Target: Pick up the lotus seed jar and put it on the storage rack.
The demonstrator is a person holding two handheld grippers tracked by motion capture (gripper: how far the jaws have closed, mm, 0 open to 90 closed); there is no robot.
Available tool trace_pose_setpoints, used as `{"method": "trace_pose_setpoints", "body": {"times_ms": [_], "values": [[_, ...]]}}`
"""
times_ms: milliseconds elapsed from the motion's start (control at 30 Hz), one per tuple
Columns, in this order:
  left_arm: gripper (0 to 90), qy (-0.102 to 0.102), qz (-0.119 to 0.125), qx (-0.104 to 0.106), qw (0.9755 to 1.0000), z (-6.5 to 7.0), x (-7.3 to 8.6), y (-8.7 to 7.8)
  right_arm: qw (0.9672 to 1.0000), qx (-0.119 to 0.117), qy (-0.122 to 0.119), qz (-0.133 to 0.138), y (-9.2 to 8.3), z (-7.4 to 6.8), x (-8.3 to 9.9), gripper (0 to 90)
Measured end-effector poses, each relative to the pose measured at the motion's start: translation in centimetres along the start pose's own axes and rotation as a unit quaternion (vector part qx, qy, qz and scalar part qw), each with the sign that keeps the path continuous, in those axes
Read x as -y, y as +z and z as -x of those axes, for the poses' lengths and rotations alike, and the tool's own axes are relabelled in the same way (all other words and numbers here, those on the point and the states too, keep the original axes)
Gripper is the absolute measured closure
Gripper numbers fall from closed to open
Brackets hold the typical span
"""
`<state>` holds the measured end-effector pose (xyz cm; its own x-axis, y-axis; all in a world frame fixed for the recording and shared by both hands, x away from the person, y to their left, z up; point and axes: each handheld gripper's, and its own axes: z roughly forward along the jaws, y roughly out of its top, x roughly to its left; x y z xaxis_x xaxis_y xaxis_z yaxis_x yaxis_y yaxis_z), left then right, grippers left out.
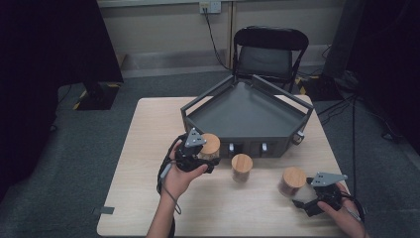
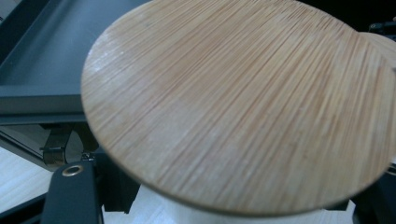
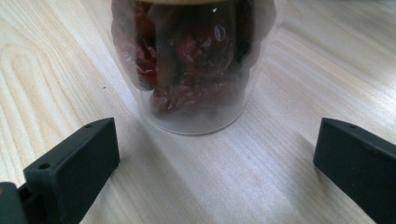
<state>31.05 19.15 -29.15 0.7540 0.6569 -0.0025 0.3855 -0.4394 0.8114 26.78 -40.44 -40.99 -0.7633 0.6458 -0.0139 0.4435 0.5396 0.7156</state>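
Observation:
Three glass jars with round bamboo lids are on the light wooden table. My left gripper (image 1: pixel 205 156) is shut on the left jar (image 1: pixel 210 146), held just in front of the dark grey tray (image 1: pixel 247 115); its bamboo lid (image 2: pixel 238 102) looms large in the left gripper view. A second jar (image 1: pixel 241 166) stands free at the table's middle. The third jar (image 1: pixel 292 181), packed with dark red dried fruit (image 3: pixel 191 60), stands at the right. My right gripper (image 1: pixel 300 197) is open just short of it, jaws apart on either side of the jar's base.
The tray has raised rails and two small latches (image 1: pixel 231 147) on its near wall. A black folding chair (image 1: pixel 270 52) stands behind the table. Grey carpet surrounds the table, with cables at the right.

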Motion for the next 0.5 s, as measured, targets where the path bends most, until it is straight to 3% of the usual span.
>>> {"method": "trace_pose_setpoints", "body": {"times_ms": [500], "values": [[25.8,-0.001,0.003,-0.009,1.0,-0.1,-1.6,0.4,1.0,0.0,0.0,0.0,0.0,0.0,0.0,0.0]]}}
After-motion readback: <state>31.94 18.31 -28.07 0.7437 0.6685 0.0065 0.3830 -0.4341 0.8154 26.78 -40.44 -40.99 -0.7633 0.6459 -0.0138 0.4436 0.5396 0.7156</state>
